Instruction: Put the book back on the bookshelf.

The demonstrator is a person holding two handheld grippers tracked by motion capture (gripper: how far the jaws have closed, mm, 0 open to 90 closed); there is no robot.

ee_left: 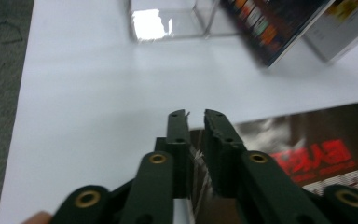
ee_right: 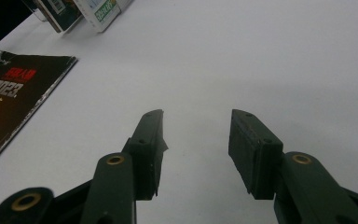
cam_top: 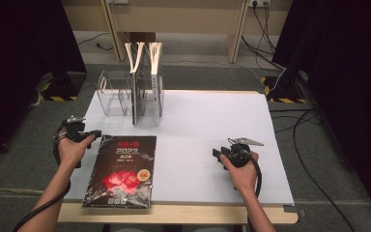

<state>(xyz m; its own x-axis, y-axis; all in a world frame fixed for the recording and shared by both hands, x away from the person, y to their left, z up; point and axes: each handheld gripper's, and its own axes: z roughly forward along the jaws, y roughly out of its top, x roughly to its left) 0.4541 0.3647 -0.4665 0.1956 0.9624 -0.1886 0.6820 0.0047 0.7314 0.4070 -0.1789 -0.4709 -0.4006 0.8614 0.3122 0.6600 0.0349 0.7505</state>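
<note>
My left gripper (ee_left: 195, 113) is pinched on the top left corner of the magazine (cam_top: 121, 170), which lies flat with its long side running away from me. My right gripper (ee_right: 196, 122) waits apart, farther off, holding nothing.

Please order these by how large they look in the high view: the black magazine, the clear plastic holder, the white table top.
1. white table top
2. black magazine
3. clear plastic holder, though it stands farther from the camera, so its true size compared with the magazine is unsure.
</note>
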